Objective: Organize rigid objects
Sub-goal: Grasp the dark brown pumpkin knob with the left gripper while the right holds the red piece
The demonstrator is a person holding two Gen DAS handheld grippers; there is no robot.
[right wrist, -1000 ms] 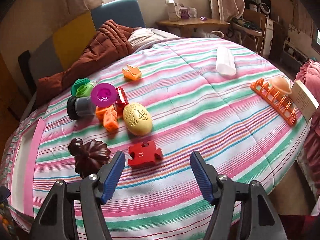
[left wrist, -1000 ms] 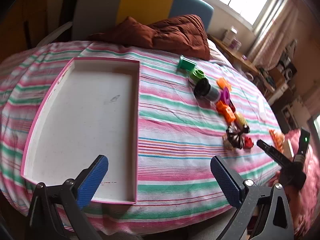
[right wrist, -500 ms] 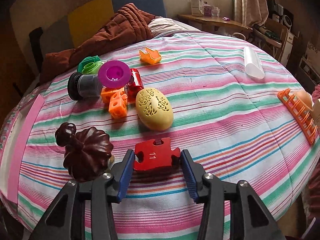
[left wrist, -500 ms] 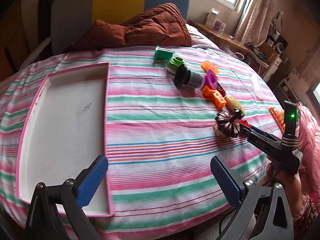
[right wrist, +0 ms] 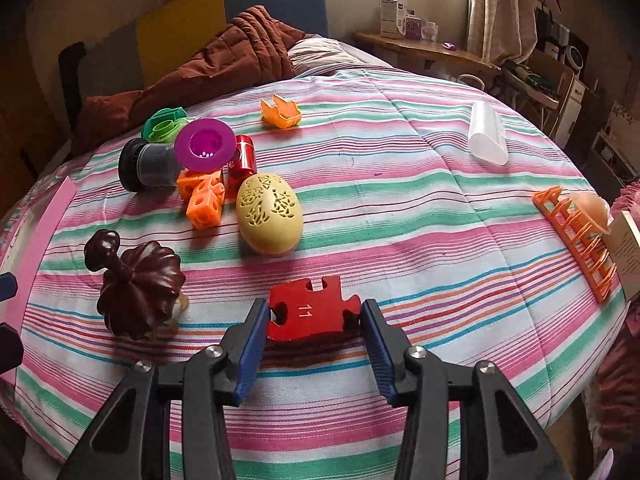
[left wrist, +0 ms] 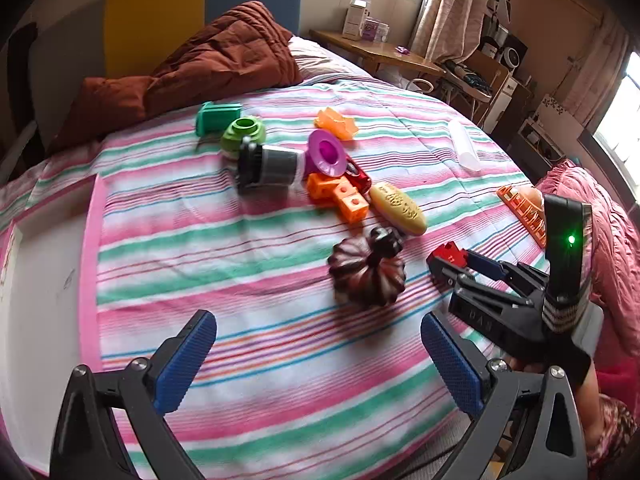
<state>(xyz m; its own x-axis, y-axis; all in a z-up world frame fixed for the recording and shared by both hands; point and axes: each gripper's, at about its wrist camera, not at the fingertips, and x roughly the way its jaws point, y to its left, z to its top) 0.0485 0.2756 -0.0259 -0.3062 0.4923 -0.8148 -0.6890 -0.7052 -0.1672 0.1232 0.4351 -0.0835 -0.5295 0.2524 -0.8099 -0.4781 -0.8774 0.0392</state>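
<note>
My right gripper [right wrist: 314, 314] is shut on a red puzzle piece [right wrist: 310, 312] marked 11, just above the striped bed cover; it also shows in the left wrist view [left wrist: 450, 254]. My left gripper [left wrist: 316, 360] is open and empty, a little short of a dark brown pumpkin [left wrist: 366, 274], which also shows in the right wrist view [right wrist: 138, 282]. Behind lie a yellow carved egg [right wrist: 269, 213], orange cubes [right wrist: 202, 194], a red can [right wrist: 242, 156], a purple funnel [right wrist: 204, 144], a black-and-grey jar [right wrist: 146, 164] and green pieces [left wrist: 230, 124]. The pink-rimmed white tray [left wrist: 90, 240] is at far left.
An orange crown shape [right wrist: 280, 112] and a clear tube [right wrist: 486, 134] lie further back. An orange rack [right wrist: 576, 236] and a book [right wrist: 628, 248] sit at the right edge. A brown quilt [left wrist: 208, 68] is bunched at the headboard.
My right gripper has closed in on the red puzzle piece and grips it. My left gripper has swung right, away from the tray and toward the pumpkin.
</note>
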